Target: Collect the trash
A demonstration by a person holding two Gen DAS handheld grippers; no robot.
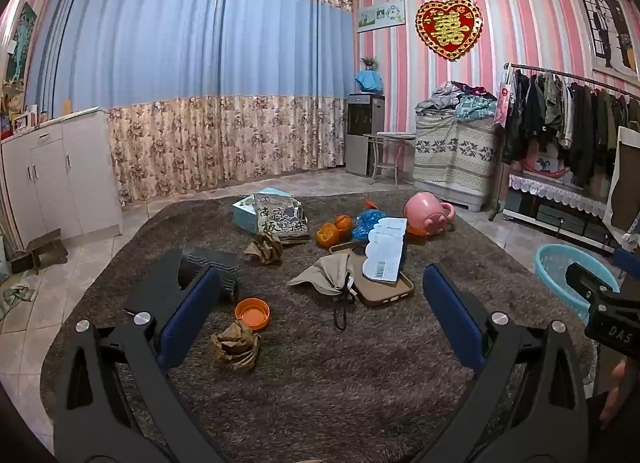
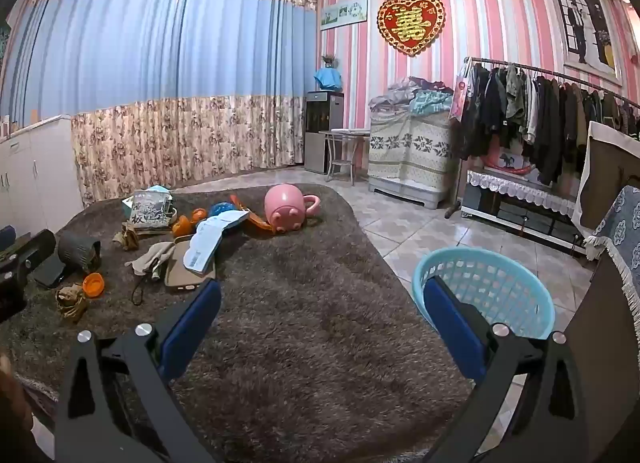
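The left gripper (image 1: 320,295) is spread wide and empty, aimed at the trash at frame centre: a crumpled brown paper (image 1: 236,345) at lower left beside an orange cap (image 1: 252,313). The right gripper (image 2: 320,299) is likewise wide and empty; the blue basket (image 2: 520,283) sits at lower right, off the rug (image 2: 300,323), probably as the collection bin.
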